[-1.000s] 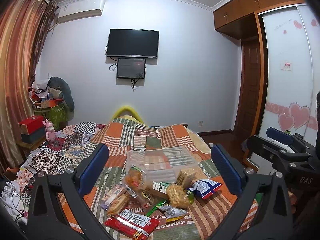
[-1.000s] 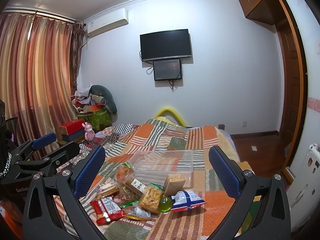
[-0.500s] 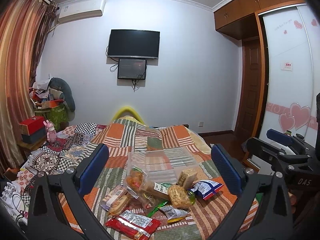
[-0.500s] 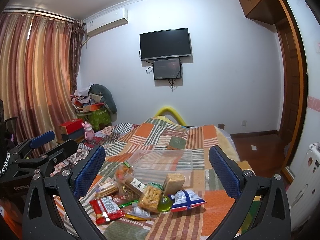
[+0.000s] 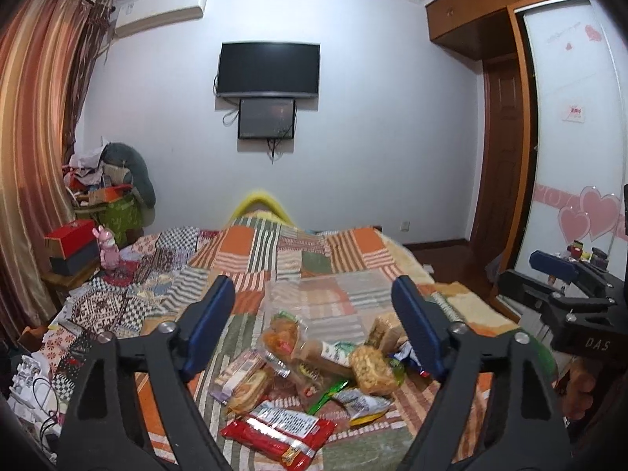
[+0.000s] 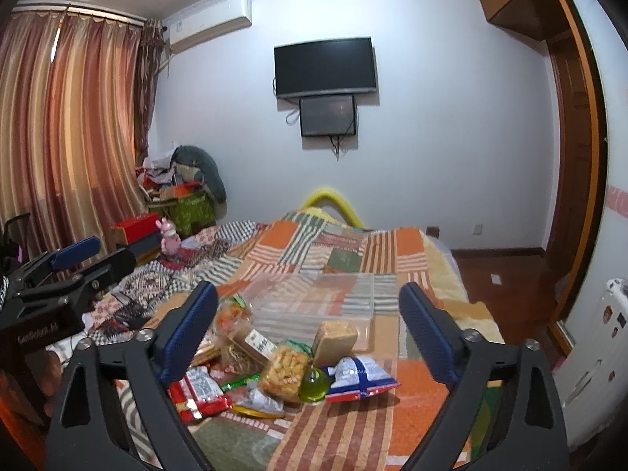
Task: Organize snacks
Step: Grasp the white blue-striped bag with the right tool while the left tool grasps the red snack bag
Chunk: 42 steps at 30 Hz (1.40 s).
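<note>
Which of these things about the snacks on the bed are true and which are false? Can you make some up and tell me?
1. Both grippers are open and hold nothing. True: the left gripper and the right gripper both have their jaws wide apart, above the snacks.
2. The clear plastic box is full of snacks. False: it looks empty; the snacks lie in front of it on the quilt.
3. The red packet lies at the near edge of the pile. True.
4. The blue and white bag is inside the box. False: it lies on the quilt, in front of the box.
5. The TV is switched on. False: its screen is dark.
</note>
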### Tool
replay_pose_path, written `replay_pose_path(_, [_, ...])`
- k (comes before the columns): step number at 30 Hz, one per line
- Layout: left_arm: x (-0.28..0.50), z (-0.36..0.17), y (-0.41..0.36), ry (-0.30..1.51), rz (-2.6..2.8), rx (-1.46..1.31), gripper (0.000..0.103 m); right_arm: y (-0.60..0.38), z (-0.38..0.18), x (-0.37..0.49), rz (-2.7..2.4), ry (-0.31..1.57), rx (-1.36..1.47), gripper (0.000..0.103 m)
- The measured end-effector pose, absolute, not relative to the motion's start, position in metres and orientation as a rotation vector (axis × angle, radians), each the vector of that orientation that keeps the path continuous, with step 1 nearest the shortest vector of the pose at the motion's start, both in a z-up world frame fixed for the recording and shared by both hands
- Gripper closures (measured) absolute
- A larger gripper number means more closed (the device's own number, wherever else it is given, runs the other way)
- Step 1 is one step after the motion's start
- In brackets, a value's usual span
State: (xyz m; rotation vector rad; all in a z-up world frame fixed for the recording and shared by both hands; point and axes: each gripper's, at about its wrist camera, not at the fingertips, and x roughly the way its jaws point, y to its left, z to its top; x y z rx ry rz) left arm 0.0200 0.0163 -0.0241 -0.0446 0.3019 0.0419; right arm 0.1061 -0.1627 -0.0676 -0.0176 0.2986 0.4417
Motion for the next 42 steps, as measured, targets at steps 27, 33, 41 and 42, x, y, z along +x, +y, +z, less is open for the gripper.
replay_pose_path(27, [0.122,-0.227,0.088,1.023,0.041,-0.223,0.025,-0.182,-0.168,0.195,0.367,0.722,-0.066,0.023])
replay_pose_path(33, [0.129,-0.236,0.076,1.018,0.018,-0.250,0.004,-0.176,-0.182,0.213,0.382,0.776,-0.072,0.022])
replay_pose_path(41, [0.154,-0.250,0.060,1.034,0.005,-0.226,0.001,-0.165,-0.200,0.231,0.412,0.848,-0.073,0.021])
replay_pose_path(42, [0.154,-0.250,0.058,1.029,0.005,-0.208,0.001,-0.163,-0.201,0.232,0.415,0.856,-0.074,0.021])
